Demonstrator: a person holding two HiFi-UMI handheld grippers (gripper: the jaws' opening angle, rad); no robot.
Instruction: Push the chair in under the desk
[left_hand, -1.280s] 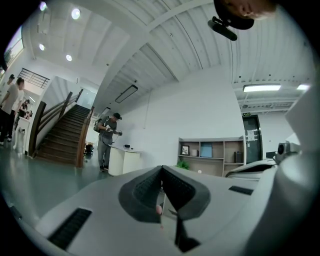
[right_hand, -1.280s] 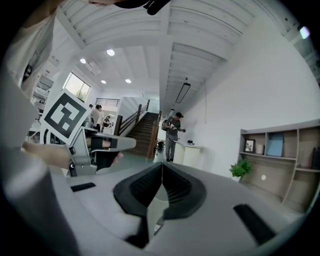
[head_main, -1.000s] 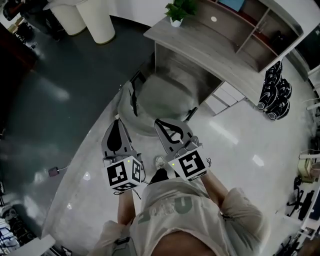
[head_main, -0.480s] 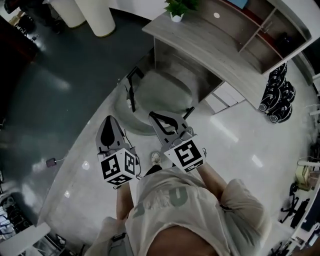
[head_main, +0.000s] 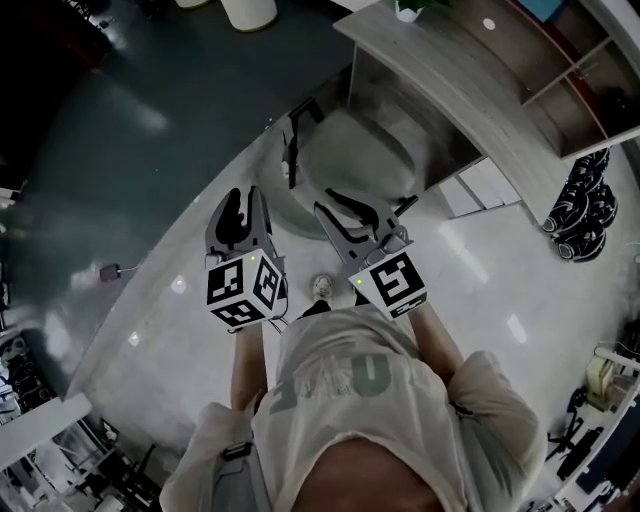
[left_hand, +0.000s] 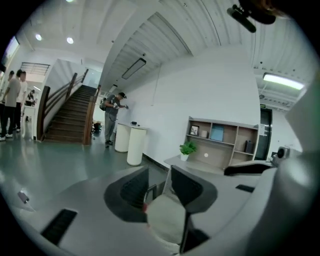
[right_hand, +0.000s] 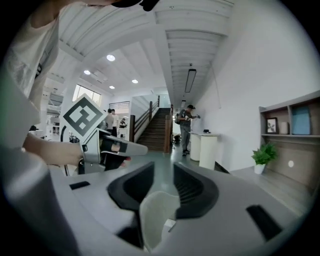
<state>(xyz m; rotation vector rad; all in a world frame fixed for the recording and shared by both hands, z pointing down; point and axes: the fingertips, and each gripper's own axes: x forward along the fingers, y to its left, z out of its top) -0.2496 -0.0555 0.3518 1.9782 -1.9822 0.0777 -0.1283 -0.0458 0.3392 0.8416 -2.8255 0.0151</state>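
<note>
The grey office chair (head_main: 352, 160) stands with its seat partly under the grey wooden desk (head_main: 440, 62); its black armrest (head_main: 294, 142) shows on the left. My left gripper (head_main: 246, 202) hangs at the chair's near left edge, and my right gripper (head_main: 338, 205) is over its near rim. Both sets of jaws are opening. In the left gripper view the left gripper (left_hand: 159, 182) has a gap through which the pale chair (left_hand: 165, 220) shows below. In the right gripper view the right gripper (right_hand: 164, 180) stands narrowly apart over the chair (right_hand: 157, 210). Nothing is pinched.
A white drawer unit (head_main: 482, 186) sits right of the chair under the desk. A potted plant (head_main: 408, 8) and open shelving (head_main: 565, 70) are on the desk. Black helmets (head_main: 580, 205) lie on the floor at right. People (left_hand: 112, 116) stand far off by a staircase (left_hand: 70, 115).
Both grippers' jaws have parted from shut. My head and both grippers have shifted forward toward the chair and desk, so the chair sits higher in the head view.
</note>
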